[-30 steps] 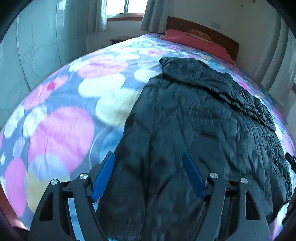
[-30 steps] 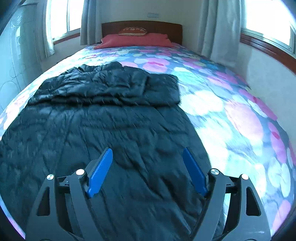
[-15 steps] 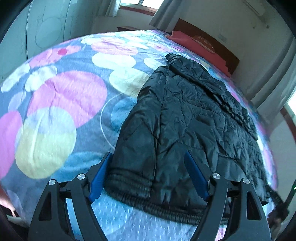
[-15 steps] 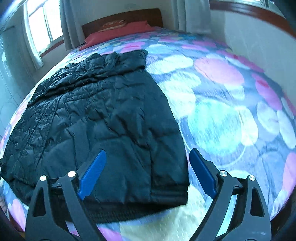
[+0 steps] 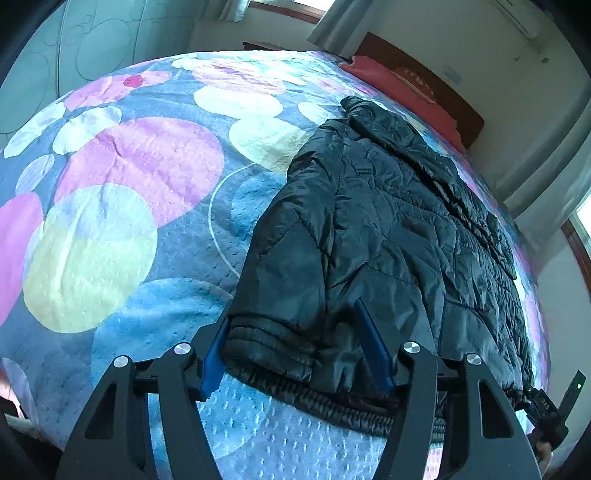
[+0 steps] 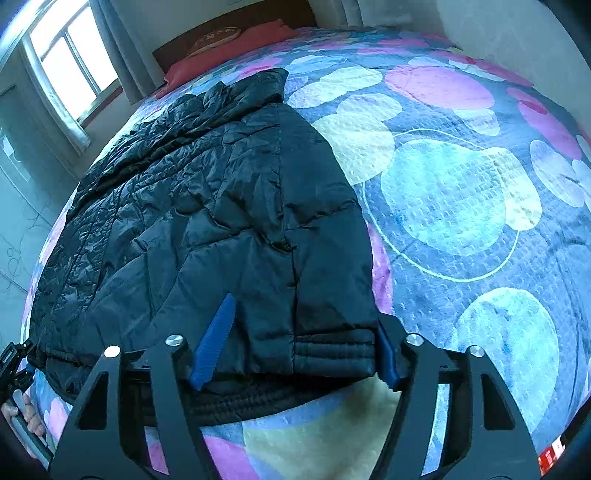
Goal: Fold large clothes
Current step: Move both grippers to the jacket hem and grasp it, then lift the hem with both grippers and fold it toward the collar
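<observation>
A large black quilted jacket (image 5: 388,221) lies flat on the bed, its elastic hem toward me and its collar toward the headboard. My left gripper (image 5: 295,350) is open, its blue fingers straddling the jacket's left hem corner. In the right wrist view the same jacket (image 6: 203,206) fills the left half. My right gripper (image 6: 299,343) is open, its fingers straddling the right hem corner. Neither is closed on the cloth.
The bedspread (image 5: 129,192) is blue with big pink, yellow and white circles. Red pillows (image 5: 399,85) lie by the wooden headboard (image 6: 236,18). A wardrobe wall stands left and a window (image 6: 62,62) with curtains behind. The other gripper shows at the lower edge (image 5: 550,410).
Both grippers have drawn back and down from over the jacket's middle to its near hem. Their open fingers now sit around the two hem corners.
</observation>
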Demonstrator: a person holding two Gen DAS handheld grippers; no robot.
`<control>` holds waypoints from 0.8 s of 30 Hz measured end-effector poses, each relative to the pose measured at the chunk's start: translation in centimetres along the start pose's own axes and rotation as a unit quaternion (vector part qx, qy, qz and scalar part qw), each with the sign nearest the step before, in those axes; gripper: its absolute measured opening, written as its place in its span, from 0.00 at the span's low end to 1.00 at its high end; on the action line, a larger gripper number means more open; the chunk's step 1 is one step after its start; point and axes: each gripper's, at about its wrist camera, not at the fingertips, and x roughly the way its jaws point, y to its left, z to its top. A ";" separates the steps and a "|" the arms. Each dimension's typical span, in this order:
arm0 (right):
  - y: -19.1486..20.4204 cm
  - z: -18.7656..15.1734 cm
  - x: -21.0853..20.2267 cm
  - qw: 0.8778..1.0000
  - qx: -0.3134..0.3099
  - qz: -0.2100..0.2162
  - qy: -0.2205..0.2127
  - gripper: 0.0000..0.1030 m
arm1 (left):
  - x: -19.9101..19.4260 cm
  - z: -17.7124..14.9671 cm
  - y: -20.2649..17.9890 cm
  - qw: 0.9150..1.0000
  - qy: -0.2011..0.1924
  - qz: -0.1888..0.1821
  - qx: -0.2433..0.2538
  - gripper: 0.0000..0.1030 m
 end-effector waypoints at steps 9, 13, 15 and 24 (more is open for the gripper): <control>-1.3 -0.1 -0.3 1.000 0.019 -0.010 -0.010 0.74 | 0.0 -0.2 0.2 1.000 -0.004 0.005 -0.003 0.61; -1.1 -0.3 -0.2 1.000 0.016 -0.006 -0.007 0.71 | 0.0 -0.4 -0.1 1.000 -0.006 0.009 0.008 0.60; -0.8 -0.4 -0.1 1.000 0.016 0.007 -0.002 0.55 | -0.2 -0.6 -0.4 1.000 -0.010 0.015 0.016 0.51; -0.3 -0.3 -1.7 0.999 0.009 0.030 -0.017 0.17 | -1.6 -0.6 -1.0 0.999 -0.038 -0.008 0.024 0.12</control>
